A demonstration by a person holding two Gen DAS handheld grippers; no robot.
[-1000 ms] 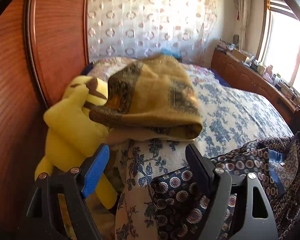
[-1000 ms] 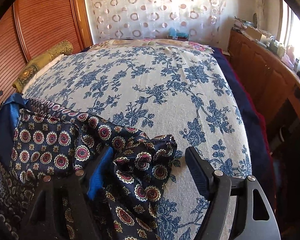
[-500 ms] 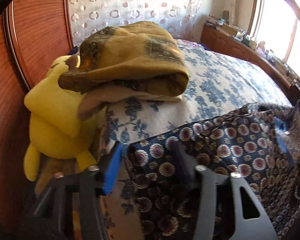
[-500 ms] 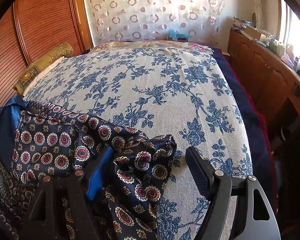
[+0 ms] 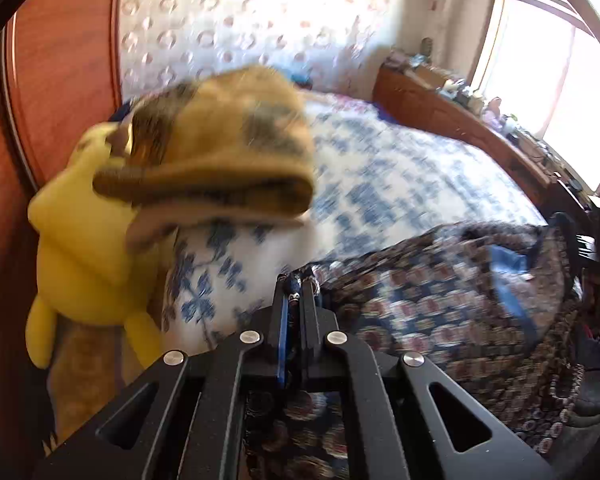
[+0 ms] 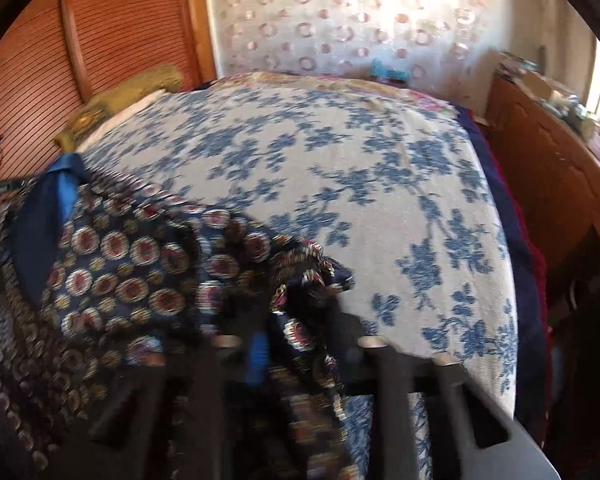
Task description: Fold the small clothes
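I had the patterned navy garment [image 6: 112, 256] lying at the near edge of the floral bedspread [image 6: 340, 184], and I judged this the grasping step before the first fold. My left gripper [image 5: 294, 300] had just been closing and pinched the garment's edge nearest the yellow plush toy [image 5: 84, 256]. My right gripper [image 6: 296, 320] had also just been closing, onto the bunched corner farther along the bedspread. Next I would need to lift both corners together, evenly.

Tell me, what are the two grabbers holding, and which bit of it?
Both have just closed on the dark patterned garment: the left gripper pinches its edge nearest the yellow plush toy, the right gripper its bunched corner.
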